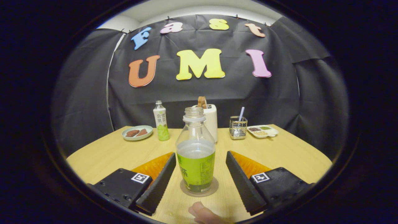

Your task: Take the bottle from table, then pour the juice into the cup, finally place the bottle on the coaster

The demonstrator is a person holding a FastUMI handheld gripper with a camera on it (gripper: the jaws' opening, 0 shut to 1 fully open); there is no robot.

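Bottle (195, 152), uncapped and part full, stands upright on the round coaster (214, 186) on the wooden surface (279, 152), between the gripper (198, 172) fingers, which are spread wide and clear of its sides. Behind the bottle stands a white container (212, 123), perhaps the cup, with a capped green bottle (161, 121) and a plate (137, 133) to its left. A fingertip (202, 213) rests just before the coaster.
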